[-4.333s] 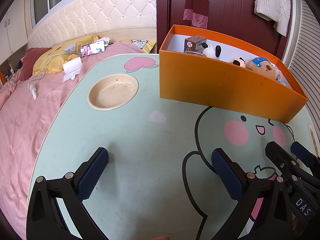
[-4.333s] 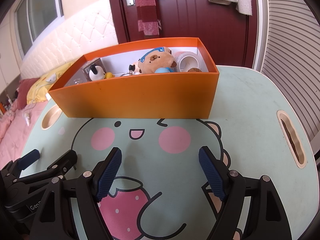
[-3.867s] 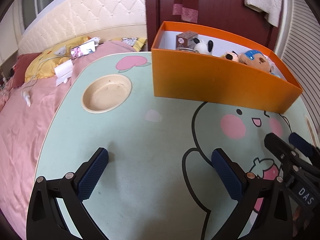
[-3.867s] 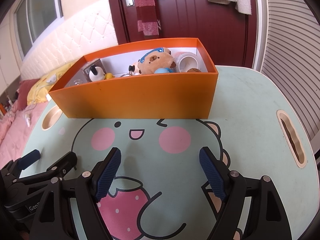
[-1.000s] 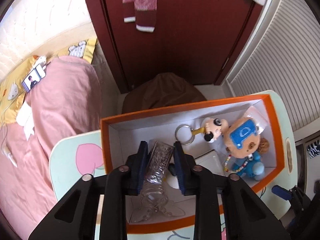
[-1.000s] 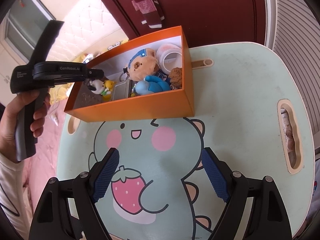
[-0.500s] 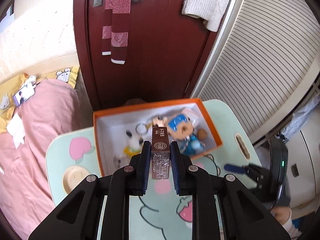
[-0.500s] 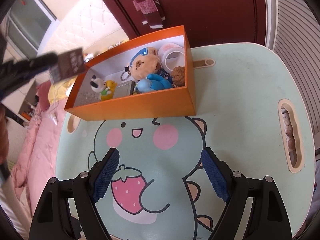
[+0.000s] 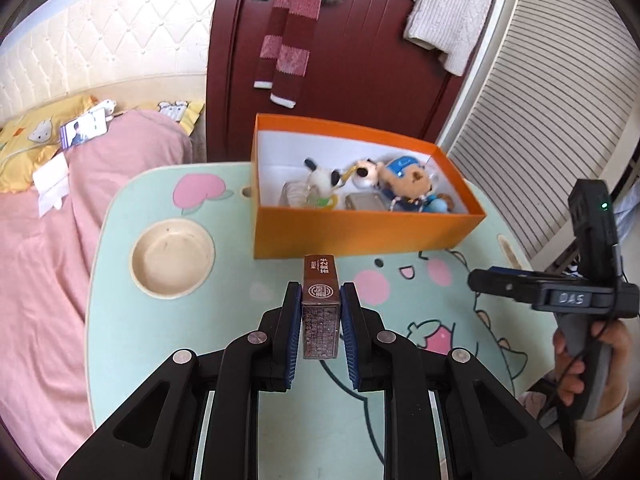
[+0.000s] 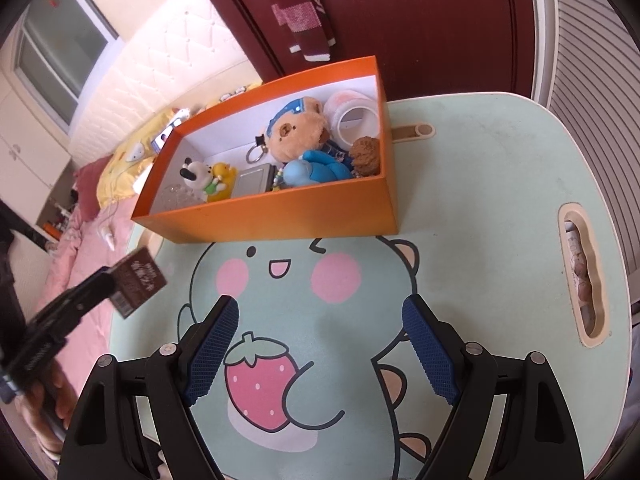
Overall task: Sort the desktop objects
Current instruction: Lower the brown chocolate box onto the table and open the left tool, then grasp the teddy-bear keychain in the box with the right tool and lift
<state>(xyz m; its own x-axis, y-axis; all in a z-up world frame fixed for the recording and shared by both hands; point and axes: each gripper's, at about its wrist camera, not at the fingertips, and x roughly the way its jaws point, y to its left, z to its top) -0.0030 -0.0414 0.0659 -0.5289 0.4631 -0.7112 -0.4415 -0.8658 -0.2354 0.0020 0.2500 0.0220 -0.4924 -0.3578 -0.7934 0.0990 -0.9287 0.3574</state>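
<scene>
Left gripper (image 9: pixel 320 312) jaws clamping small brown rectangular printed box (image 9: pixel 321 304), hovering above mint-green cartoon worktop (image 9: pixel 160 340), near orange cardboard bin (image 9: pixel 360 232). Right gripper (image 10: pixel 320 344) jaws spread, idling. Next: placing box on worktop, likely.

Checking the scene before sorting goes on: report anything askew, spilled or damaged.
Nothing is spilled or damaged. The orange box sits at an angle to the table edge, its toys piled loosely inside. The left tongs hold a brown box above the table; the right tongs are open.
</scene>
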